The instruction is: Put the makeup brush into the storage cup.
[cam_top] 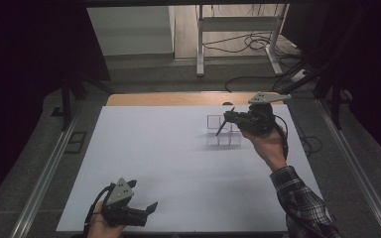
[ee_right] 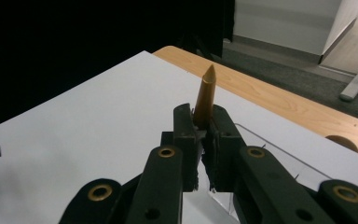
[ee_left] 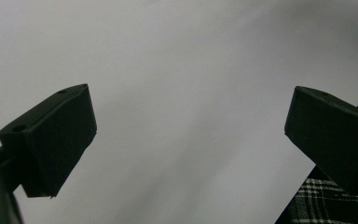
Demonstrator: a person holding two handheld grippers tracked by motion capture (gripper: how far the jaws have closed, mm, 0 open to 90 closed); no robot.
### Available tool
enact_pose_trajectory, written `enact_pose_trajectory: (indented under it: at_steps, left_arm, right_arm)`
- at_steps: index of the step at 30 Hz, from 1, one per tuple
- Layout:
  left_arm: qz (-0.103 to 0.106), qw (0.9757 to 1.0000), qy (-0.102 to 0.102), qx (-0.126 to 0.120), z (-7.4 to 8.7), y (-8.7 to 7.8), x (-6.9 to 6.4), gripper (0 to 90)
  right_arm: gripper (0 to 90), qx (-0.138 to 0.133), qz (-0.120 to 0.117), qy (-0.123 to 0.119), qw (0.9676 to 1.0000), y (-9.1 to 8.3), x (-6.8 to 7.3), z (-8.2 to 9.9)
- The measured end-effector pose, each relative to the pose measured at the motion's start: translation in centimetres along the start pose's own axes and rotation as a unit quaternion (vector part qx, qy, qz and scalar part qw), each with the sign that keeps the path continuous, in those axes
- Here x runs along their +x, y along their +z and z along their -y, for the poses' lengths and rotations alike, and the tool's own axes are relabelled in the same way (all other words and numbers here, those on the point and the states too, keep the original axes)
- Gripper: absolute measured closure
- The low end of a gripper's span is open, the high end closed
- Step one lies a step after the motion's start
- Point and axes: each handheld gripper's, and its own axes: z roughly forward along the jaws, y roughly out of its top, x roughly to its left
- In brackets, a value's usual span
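My right gripper [cam_top: 226, 119] hangs over the far right part of the table, shut on a slim golden-brown pointed stick [cam_top: 220, 130]. In the right gripper view the stick [ee_right: 206, 91] rises tip-up from between the closed jaws of the right gripper [ee_right: 203, 119]. Just beneath it stands a clear plastic compartment holder [cam_top: 223, 139], whose edge [ee_right: 270, 149] shows past the jaws. At the near left, my left gripper [cam_top: 150, 212] rests low over the white sheet. Its jaws stand wide apart in the left gripper view, and the left gripper [ee_left: 189, 135] has nothing between its fingers [ee_left: 56, 135].
A white sheet [cam_top: 168, 163] covers most of the wooden table [cam_top: 178, 99], whose bare strip runs along the far edge. A plaid sleeve [cam_top: 302, 208] comes in at the lower right. Beyond the table stand a white desk frame [cam_top: 200, 44] and floor cables [cam_top: 248, 44].
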Motion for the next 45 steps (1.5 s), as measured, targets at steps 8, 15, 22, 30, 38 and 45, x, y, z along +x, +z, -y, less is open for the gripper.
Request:
enact_pose_trajectory:
  at_steps: [8, 15, 22, 30, 38, 45]
  left_arm:
    - [-0.001, 1.0000, -0.001, 0.000, 0.0, 0.0, 0.0, 2.0]
    - [-0.001, 1.0000, -0.002, 0.001, 0.0, 0.0, 0.0, 2.0]
    - [0.001, 1.0000, -0.002, 0.002, 0.0, 0.0, 0.0, 2.0]
    - [0.001, 1.0000, -0.001, 0.003, 0.0, 0.1, 0.0, 2.0]
    - [0.001, 1.0000, 0.001, 0.003, 0.0, 0.0, 0.0, 2.0]
    - [0.000, 1.0000, 0.003, 0.001, 0.0, 0.0, 0.1, 2.0]
  right_arm:
    - [83.2, -0.004, 0.015, -0.002, 0.9999, 0.9, -0.4, -0.8]
    - [83.1, -0.006, 0.028, 0.000, 0.9996, 1.9, -1.0, -1.3]
    - [83.2, -0.003, 0.040, 0.001, 0.9992, 2.9, -1.5, -1.4]
    - [83.1, 0.000, 0.050, 0.004, 0.9987, 4.0, -2.0, -1.2]
    - [83.1, 0.004, 0.061, -0.002, 0.9982, 5.1, -2.3, -1.0]
    - [83.1, 0.009, 0.066, -0.002, 0.9978, 6.0, -2.4, -0.6]
